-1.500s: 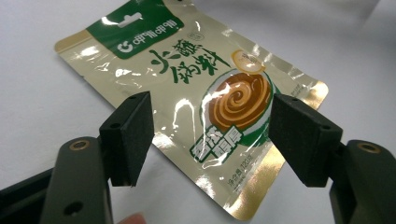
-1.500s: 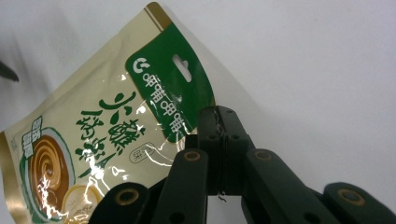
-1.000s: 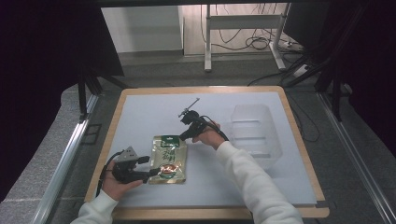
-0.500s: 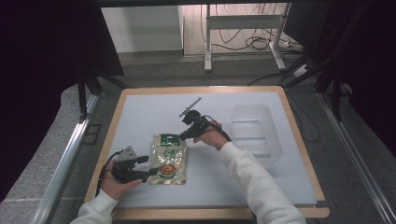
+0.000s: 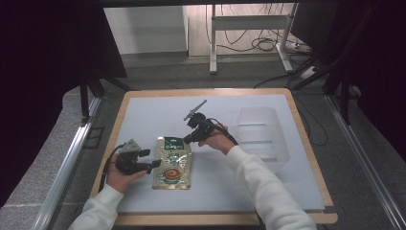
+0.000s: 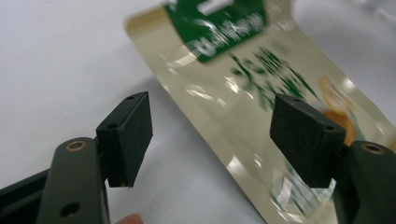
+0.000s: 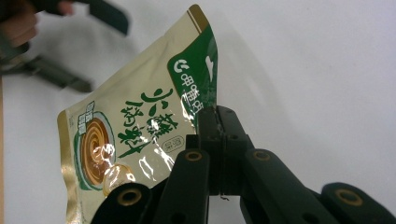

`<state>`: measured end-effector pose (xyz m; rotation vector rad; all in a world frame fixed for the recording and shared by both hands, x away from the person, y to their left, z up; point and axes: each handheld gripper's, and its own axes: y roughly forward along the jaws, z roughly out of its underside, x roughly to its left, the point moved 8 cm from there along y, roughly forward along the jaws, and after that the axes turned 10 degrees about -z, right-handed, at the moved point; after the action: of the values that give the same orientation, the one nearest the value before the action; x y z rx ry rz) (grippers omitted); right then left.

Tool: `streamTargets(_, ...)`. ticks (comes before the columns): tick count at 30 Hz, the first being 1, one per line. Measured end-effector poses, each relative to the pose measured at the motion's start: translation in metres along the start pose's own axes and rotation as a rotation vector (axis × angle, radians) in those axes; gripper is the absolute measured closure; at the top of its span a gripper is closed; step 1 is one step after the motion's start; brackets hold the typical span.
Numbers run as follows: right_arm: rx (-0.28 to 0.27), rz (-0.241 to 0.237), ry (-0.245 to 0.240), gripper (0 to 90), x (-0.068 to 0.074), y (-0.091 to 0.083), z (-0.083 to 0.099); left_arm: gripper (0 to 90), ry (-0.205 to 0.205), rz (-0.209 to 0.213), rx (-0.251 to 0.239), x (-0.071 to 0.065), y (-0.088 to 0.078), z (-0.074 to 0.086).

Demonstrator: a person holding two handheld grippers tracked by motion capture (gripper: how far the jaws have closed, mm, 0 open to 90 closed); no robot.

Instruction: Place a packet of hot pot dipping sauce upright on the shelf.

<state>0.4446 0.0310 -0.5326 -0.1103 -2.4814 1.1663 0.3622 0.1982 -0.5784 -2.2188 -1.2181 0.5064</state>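
Pouch (image 5: pixel 173 162): lying flat on the white desk (image 5: pixel 143 115), toward the near left corner, green header end pointing at the far edge; printed with a brown swirl and green characters; glossy, catching glare in both gripper views.

Right gripper (image 5: pixel 190 139): reaching in from the right over the pouch's far right corner; fingers (image 7: pixel 208 140) pressed together and pinching the green header edge of the pouch (image 7: pixel 140 126), as seen in the right gripper view; that corner appearing slightly lifted and curled.

Left gripper (image 5: pixel 152 165): sitting at the pouch's left edge, held low over the desk; fingers (image 6: pixel 128 135) spread wide, one over bare desk (image 6: pixel 56 70) and the other over the pouch (image 6: pixel 243 107); gripping nothing.

Left hand (image 5: pixel 119 172): wrapping the left gripper's body near the left edge of the desk, white sleeve coming in from the near edge.

Right hand (image 5: pixel 218 142): holding the right gripper near the middle of the desk.

Clear container (image 5: pixel 261 132): standing right of centre, well apart from the pouch, looking empty.
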Motion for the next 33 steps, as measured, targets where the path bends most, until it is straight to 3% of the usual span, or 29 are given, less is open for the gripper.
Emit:
streamTargets(5,0.000,-0.005,-0.010,89.3,0.001,0.000,-0.002,29.5,-0.088,0.019,0.015,0.024,0.025,-0.017)
streamTargets(13,-0.004,-0.010,-0.023,89.3,0.002,0.000,-0.002,29.8,-0.071,0.080,0.038,0.019,0.049,-0.031)
streamTargets(16,0.000,-0.008,-0.034,89.3,0.002,0.001,-0.001,30.4,-0.089,0.103,0.039,0.018,0.054,-0.034)
streamTargets(20,-0.003,-0.009,-0.039,89.4,0.003,0.001,-0.002,35.0,-0.085,0.139,0.043,0.017,0.054,-0.033)
streamTargets(24,-0.004,-0.010,-0.042,89.3,0.003,0.002,-0.002,48.3,-0.082,0.150,0.033,0.020,0.048,-0.034)
streamTargets(29,-0.017,-0.010,-0.049,89.3,0.004,0.002,-0.002,59.7,-0.093,0.148,0.015,0.021,0.040,-0.032)
streamTargets(33,-0.011,-0.001,-0.063,89.3,0.006,0.002,-0.002,65.9,-0.068,0.141,0.014,0.019,0.033,-0.030)
